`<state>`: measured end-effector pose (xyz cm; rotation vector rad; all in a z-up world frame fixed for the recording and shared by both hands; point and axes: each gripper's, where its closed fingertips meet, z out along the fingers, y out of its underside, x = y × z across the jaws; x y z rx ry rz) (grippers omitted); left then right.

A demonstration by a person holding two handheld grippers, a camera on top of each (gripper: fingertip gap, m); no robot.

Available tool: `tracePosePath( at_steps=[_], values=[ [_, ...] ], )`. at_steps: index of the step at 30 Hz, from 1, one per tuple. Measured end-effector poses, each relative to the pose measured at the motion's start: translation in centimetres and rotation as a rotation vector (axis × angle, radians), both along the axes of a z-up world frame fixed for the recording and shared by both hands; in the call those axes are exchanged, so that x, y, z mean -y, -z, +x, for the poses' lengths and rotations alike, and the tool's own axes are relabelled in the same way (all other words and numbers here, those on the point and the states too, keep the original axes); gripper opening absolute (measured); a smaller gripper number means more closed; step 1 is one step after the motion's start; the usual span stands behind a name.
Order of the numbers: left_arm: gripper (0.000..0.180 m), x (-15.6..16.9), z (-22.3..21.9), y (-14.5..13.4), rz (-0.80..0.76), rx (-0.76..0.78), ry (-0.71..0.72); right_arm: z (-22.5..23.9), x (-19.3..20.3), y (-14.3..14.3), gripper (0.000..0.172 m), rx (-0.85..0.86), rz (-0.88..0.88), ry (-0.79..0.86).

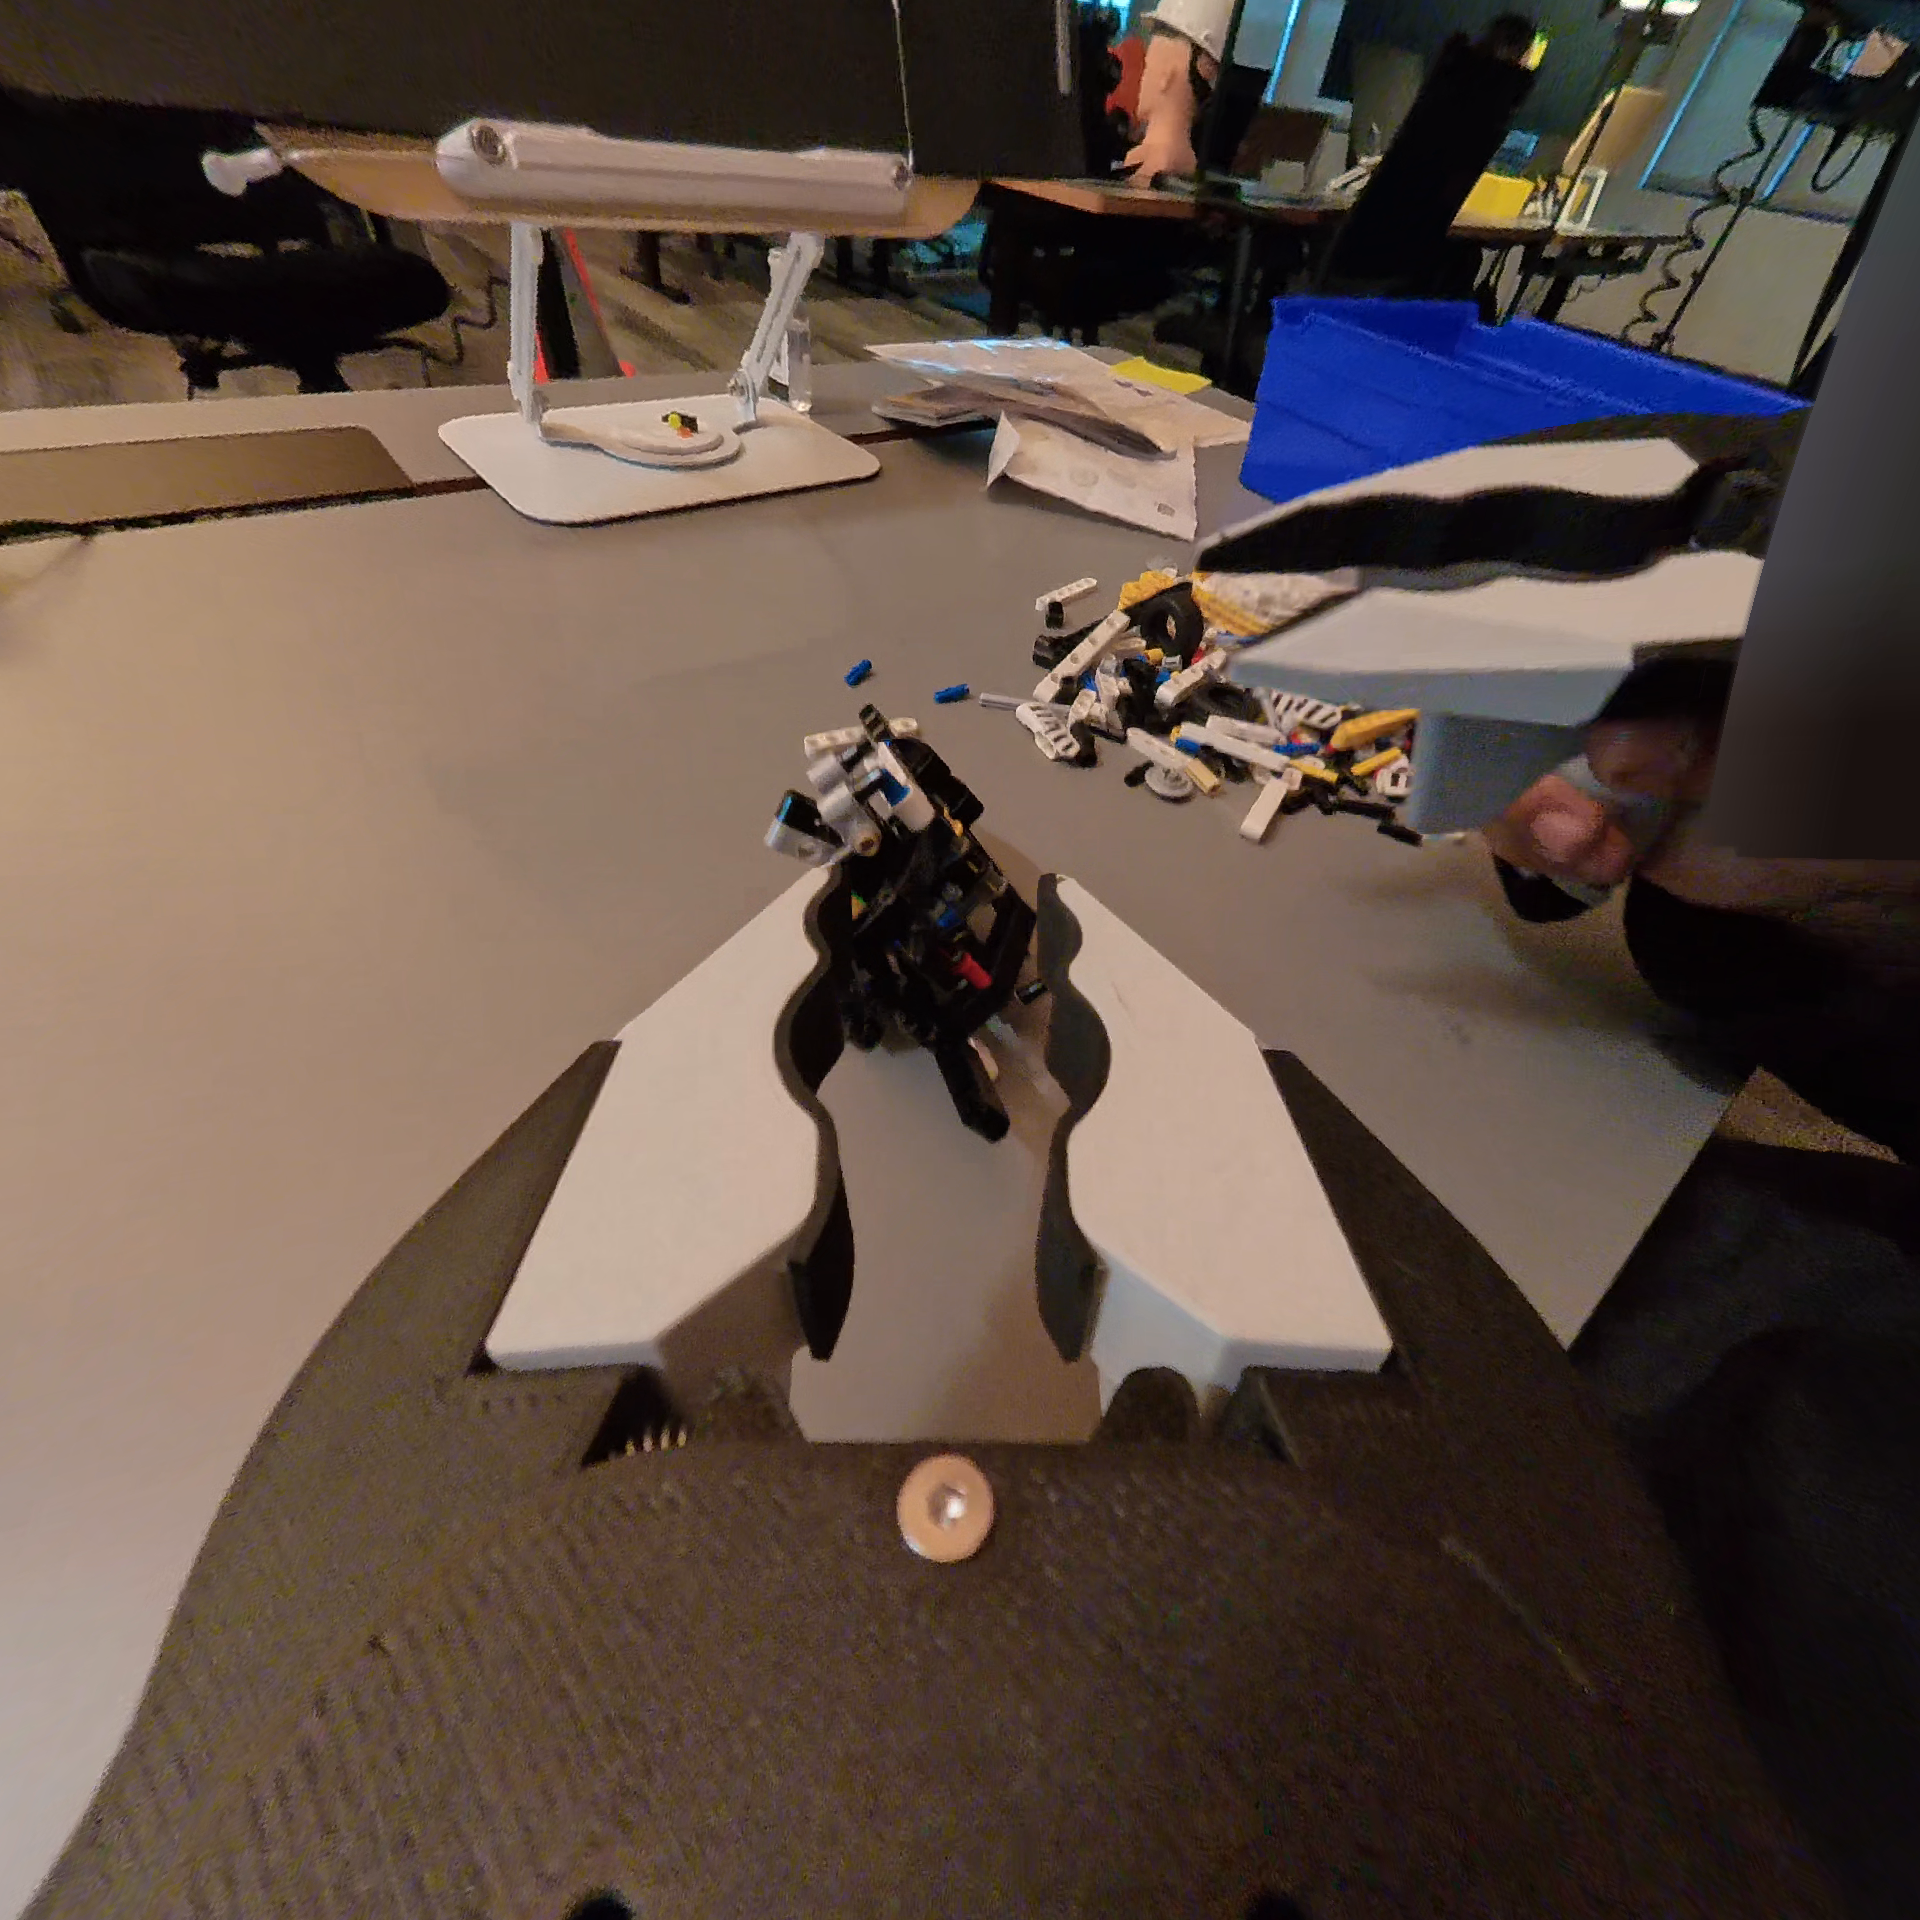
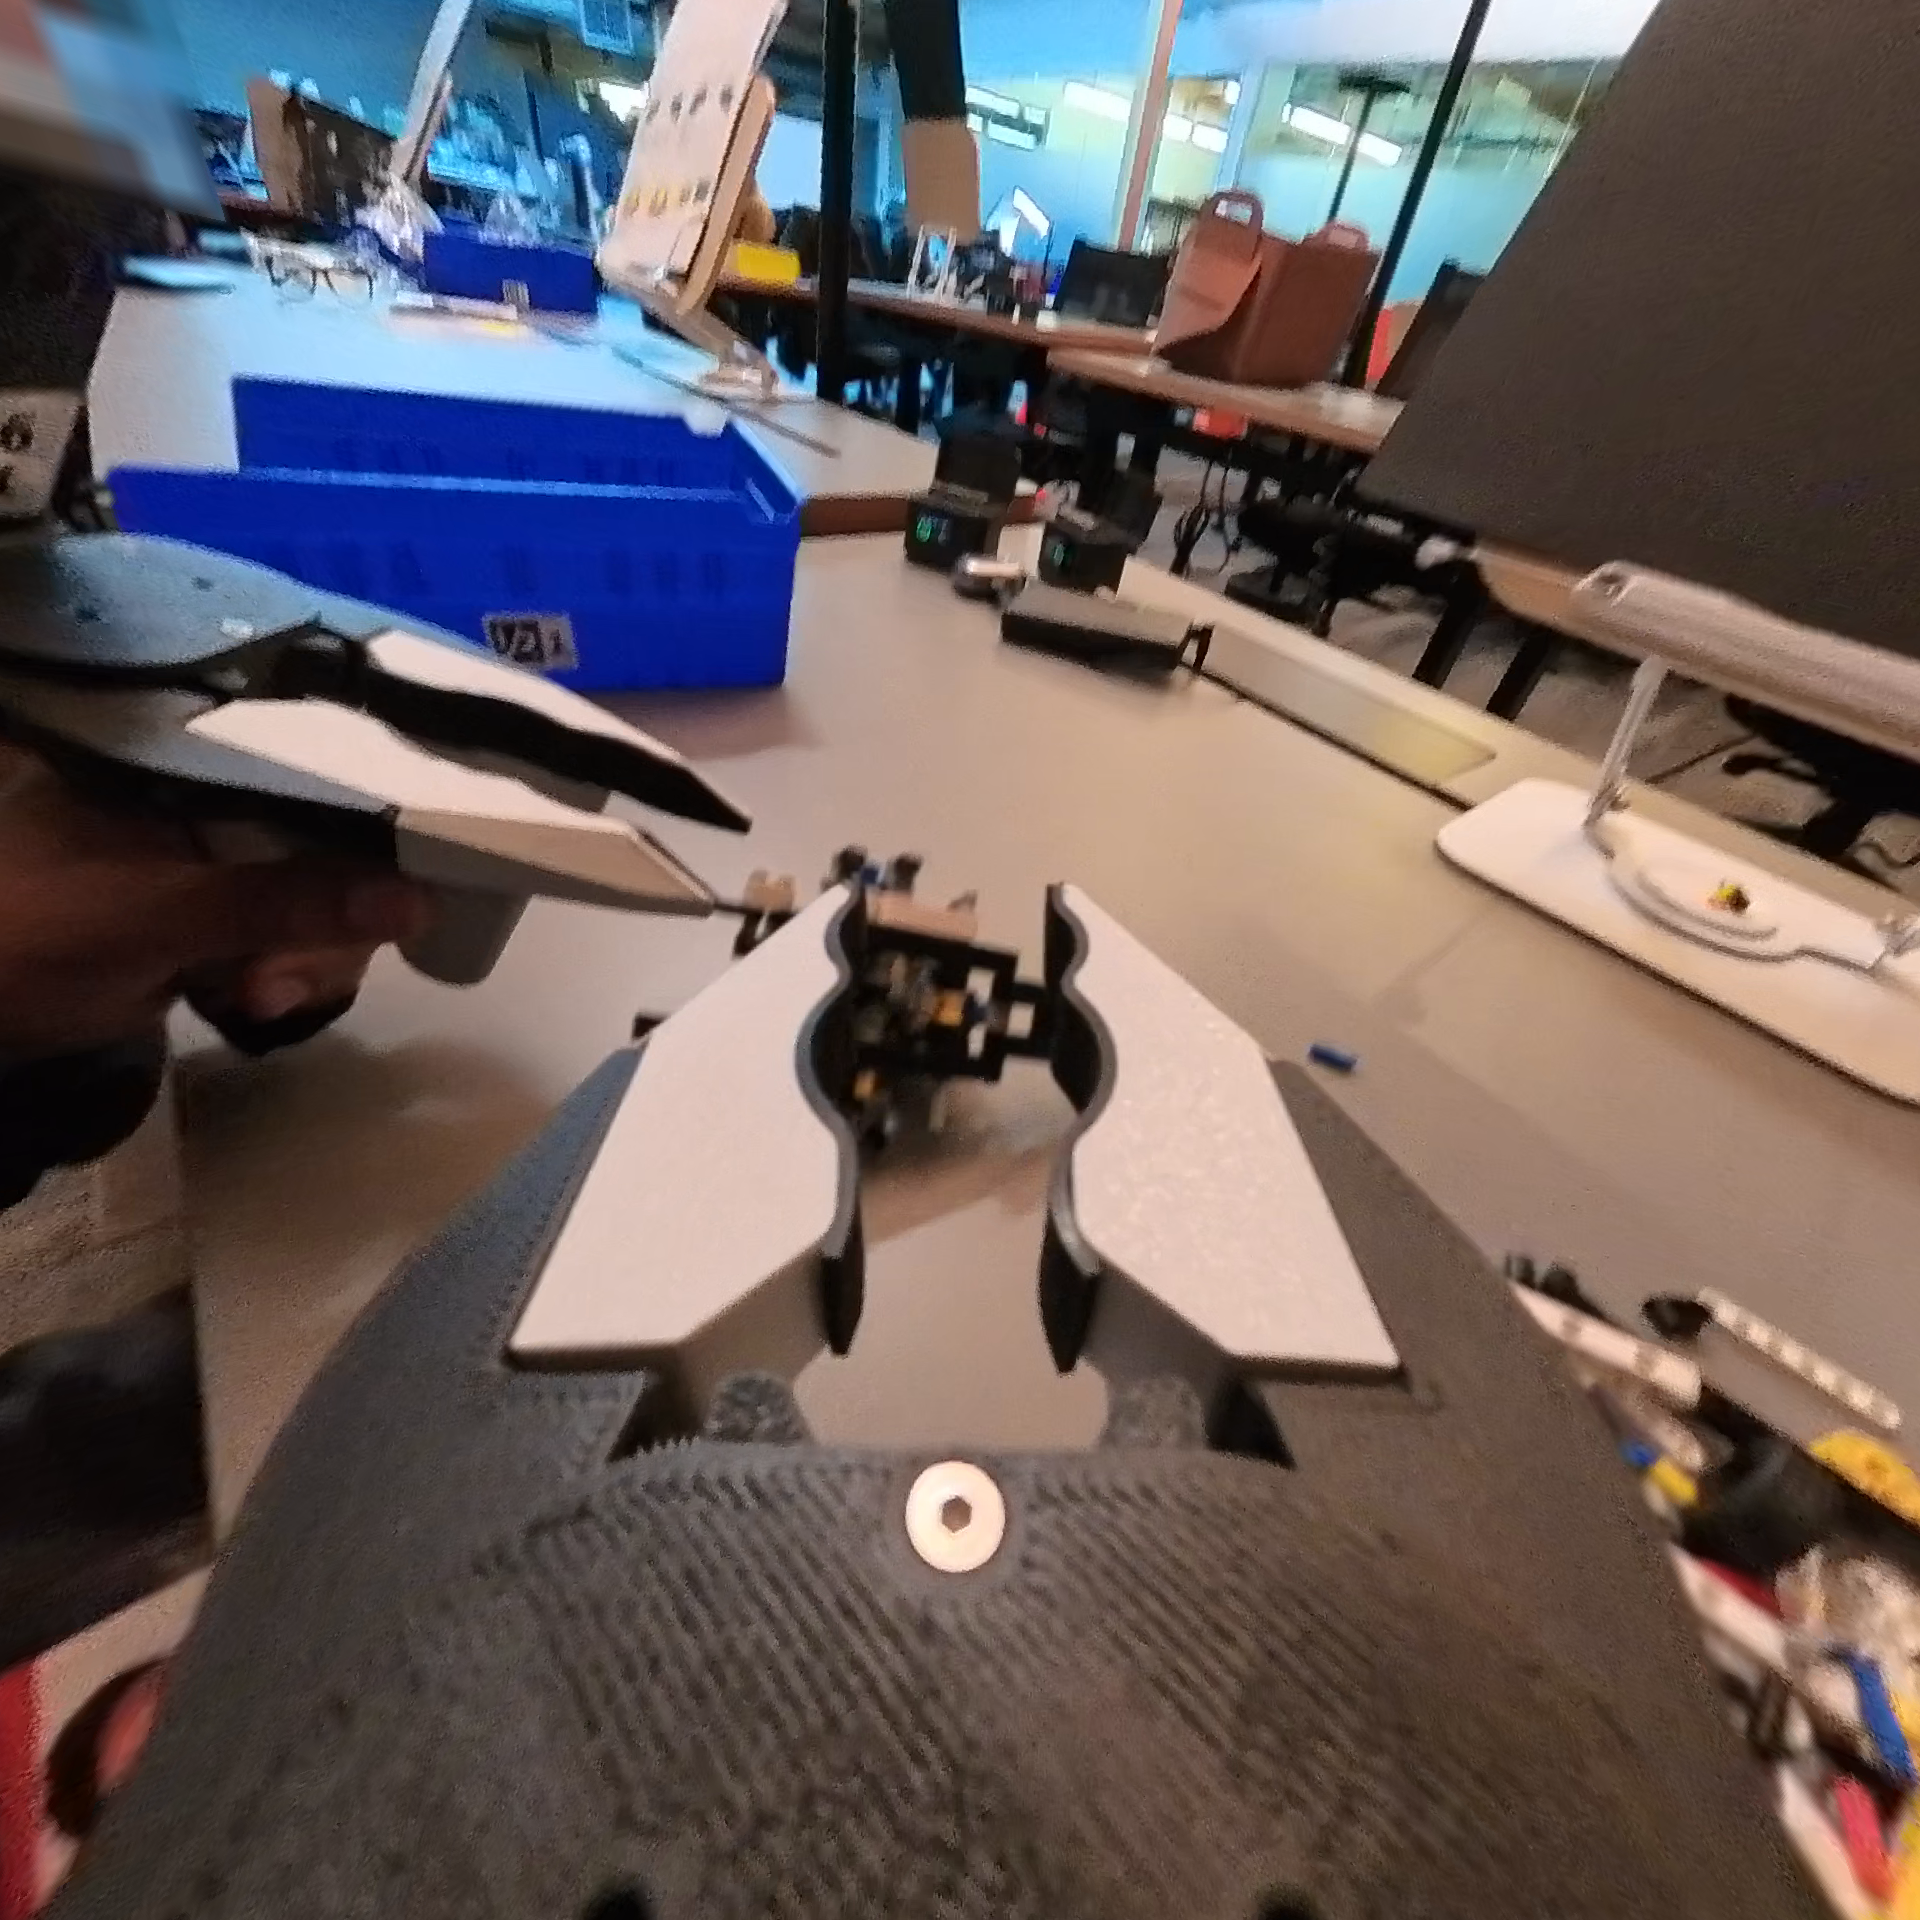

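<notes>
Standing between the fingers of the left tongs (image 1: 945, 878), a mostly black brick model (image 1: 894, 831) is seen over the grey desk (image 1: 416, 779). Its white and grey end pokes out past the fingertips. Its long axis runs approx. along the fingers, leaning up and a bit to the left, w/ a black bar trailing back toward the throat. The left pad lies right against the model. A thin gap seems to show at the right pad, so whether it is gripped or only straddled cannot be told.

The right tongs (image 1: 1221, 613) are seen off to the right, over a loose pile of bricks (image 1: 1195, 686). They are parted w/ nothing between them and apart from the model. In the right wrist view the model (image 2: 914, 987) is only sighted beyond the right tongs' fingertips. The left tongs are thus the nearer pair by far.

Two small blue pins (image 1: 858, 672) lie on the desk between model and pile.

As to writing: a white sticker (image 2: 530, 641) w/ dark characters is carried on the blue bin (image 2: 468, 561). Printed sheets and clear bags (image 1: 1070, 426) lie by the bin, too small to read. No brand marks are made out.
</notes>
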<state>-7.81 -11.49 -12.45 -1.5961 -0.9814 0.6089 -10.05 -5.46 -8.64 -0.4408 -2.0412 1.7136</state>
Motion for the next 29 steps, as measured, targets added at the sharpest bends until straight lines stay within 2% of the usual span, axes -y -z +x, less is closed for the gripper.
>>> tracePosePath(
  at_steps=[4,8,13,20,29],
  values=[
    [0.033,0.3,-1.7,-1.1,0.056,-0.044,0.019,-2.9,1.4,-1.7,0.032,0.025,-0.126,-0.039],
    [0.033,0.2,-2.6,-0.9,0.082,-0.090,0.031,-3.8,2.2,0.2,0.038,0.141,-0.158,-0.074],
    [0.031,0.8,-1.8,-2.7,0.143,-0.214,0.020,-2.2,2.2,2.0,0.032,0.076,-0.095,-0.065],
    [0.031,1.6,-2.2,-2.6,0.229,-0.170,0.015,-1.9,3.0,2.9,0.027,0.038,-0.026,-0.057],
    [0.031,1.7,-2.3,-2.5,0.231,-0.161,0.010,-3.7,1.2,1.8,0.025,0.147,-0.164,-0.003]
  ],
)
